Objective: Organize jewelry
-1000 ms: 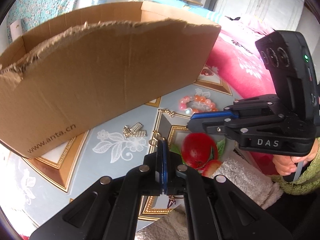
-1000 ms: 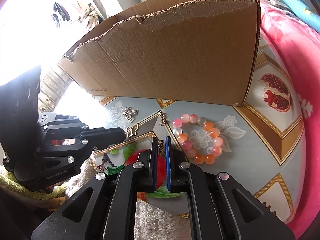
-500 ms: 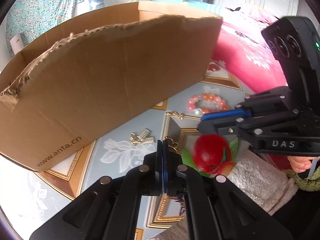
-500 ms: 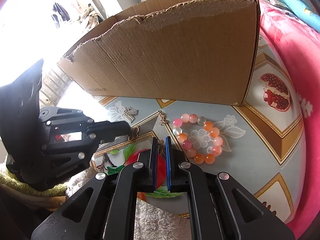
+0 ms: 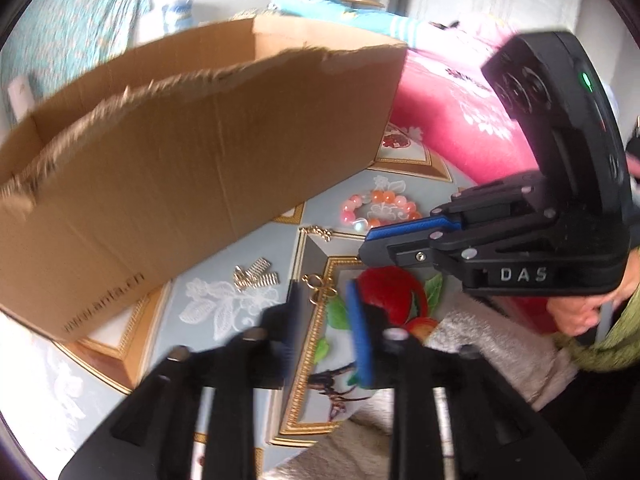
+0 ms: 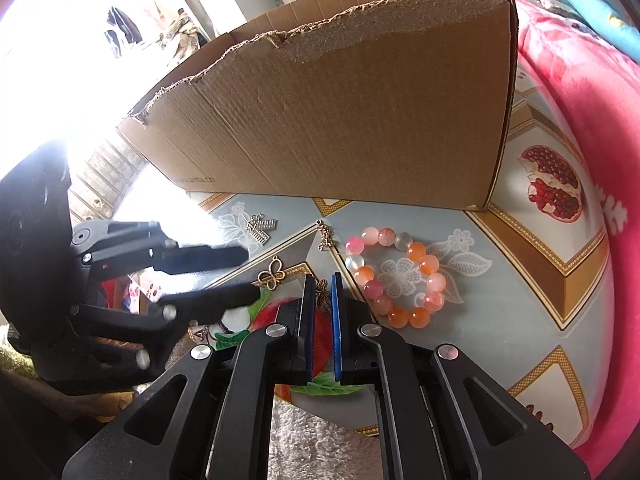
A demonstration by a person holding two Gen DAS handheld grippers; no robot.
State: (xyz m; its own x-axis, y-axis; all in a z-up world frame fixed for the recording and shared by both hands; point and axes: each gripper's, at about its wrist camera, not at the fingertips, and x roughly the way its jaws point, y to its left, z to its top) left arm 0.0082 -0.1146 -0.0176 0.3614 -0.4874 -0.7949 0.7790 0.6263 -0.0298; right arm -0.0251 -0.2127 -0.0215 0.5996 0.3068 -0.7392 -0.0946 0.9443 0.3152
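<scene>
A pink-and-orange bead bracelet [image 6: 394, 276] lies flat on the tablecloth, near small gold and silver charms [image 6: 274, 274]

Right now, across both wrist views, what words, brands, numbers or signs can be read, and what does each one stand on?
"DAS": white letters on the side of the black right gripper, left wrist view.
"www.anta.cn": small dark print low on the brown cardboard box, right wrist view; the opening letters run together. The same print in the left wrist view is too blurred to read.
Nothing else is legible; no numbers show.
</scene>
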